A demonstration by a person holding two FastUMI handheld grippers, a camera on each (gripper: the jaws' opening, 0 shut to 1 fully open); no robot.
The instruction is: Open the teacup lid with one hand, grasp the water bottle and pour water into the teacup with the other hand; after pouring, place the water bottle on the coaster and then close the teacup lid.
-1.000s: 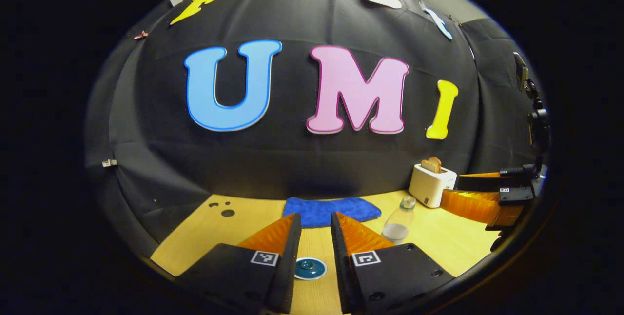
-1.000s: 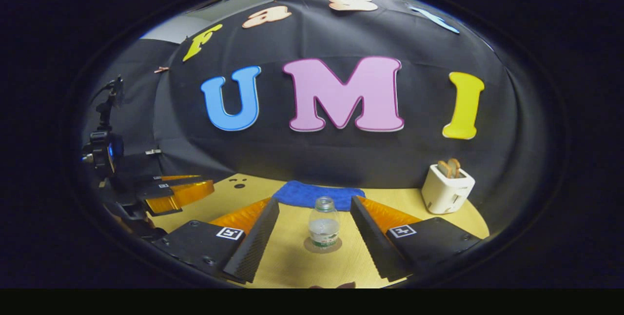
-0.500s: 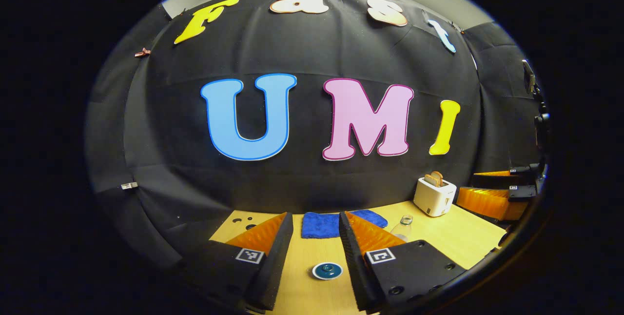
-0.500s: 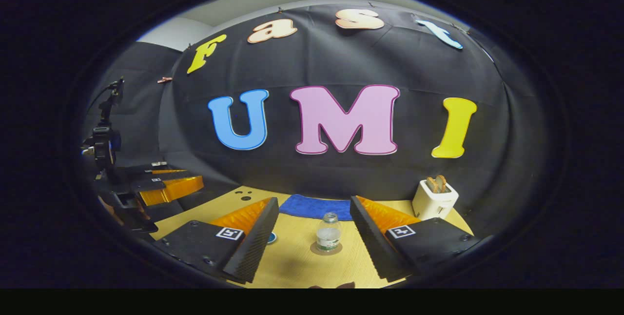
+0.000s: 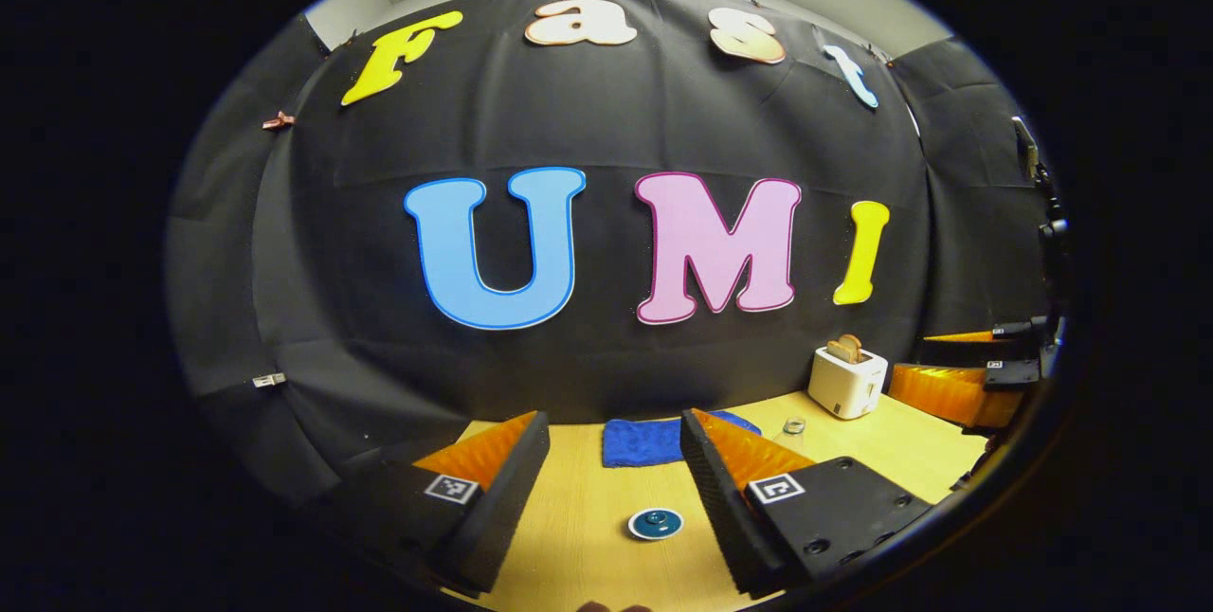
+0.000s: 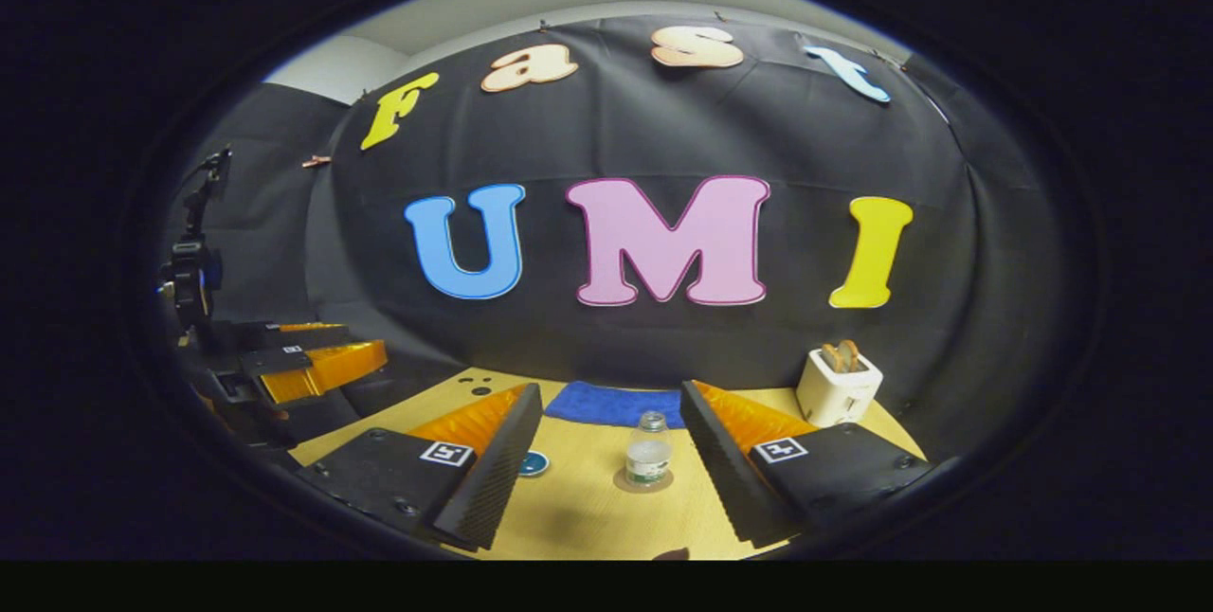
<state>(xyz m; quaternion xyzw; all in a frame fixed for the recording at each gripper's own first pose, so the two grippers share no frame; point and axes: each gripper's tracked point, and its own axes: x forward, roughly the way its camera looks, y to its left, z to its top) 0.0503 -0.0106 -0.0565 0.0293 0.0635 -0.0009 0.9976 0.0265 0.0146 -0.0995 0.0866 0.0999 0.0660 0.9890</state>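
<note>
A dark blue lidded teacup (image 5: 655,524) sits on the wooden table ahead of my left gripper (image 5: 614,427), whose fingers stand open and hold nothing. The clear water bottle (image 6: 649,449) stands upright on a round coaster (image 6: 643,480), ahead of my right gripper (image 6: 609,396), which is open and apart from it. The teacup (image 6: 533,463) peeks out beside the right gripper's left finger. The bottle's top (image 5: 792,430) rises behind the left gripper's right finger. The other gripper (image 5: 957,385) hangs at the right edge of the left gripper view, and the other gripper (image 6: 317,361) at the left of the right gripper view.
A blue cloth (image 5: 644,441) lies at the back of the table (image 5: 588,536). A white toaster (image 5: 847,382) with bread in it stands at the back right. A camera stand (image 6: 194,261) rises at the left of the right gripper view.
Both grippers have pulled back and risen from the table, so the teacup and bottle look smaller and farther. The left gripper's fingers have spread wider.
</note>
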